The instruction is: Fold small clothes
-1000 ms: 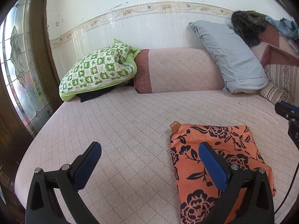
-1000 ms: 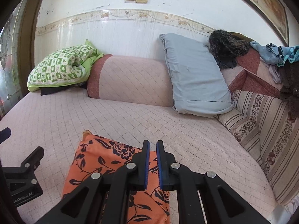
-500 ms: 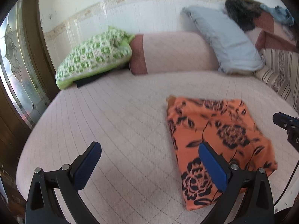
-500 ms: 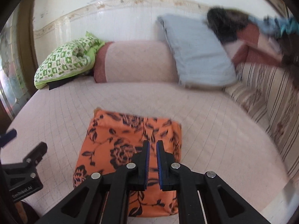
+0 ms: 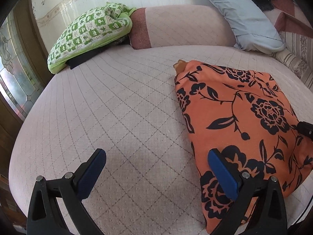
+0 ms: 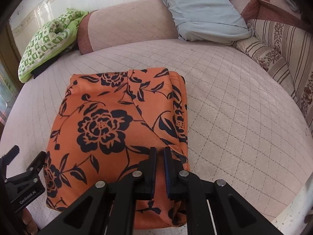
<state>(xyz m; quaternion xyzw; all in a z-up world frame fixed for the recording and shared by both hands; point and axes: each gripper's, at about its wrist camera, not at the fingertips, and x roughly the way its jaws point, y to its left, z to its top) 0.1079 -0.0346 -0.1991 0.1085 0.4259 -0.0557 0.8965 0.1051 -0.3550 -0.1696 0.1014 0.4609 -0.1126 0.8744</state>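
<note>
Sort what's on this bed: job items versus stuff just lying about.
For the job: orange floral garment, left gripper, right gripper.
Lying about: green checked quilt, grey pillow, pink bolster, striped cushion.

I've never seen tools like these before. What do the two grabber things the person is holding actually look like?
Both are black plastic tongs with two fingers, silver rivets at the joints and triangular cut-outs in the arms. The left gripper has smooth dark blue pads on its fingers. The right gripper has blue ridged pads. Seen from the right camera, the left one's body carries white lettering reading GenRobot.AI.
</note>
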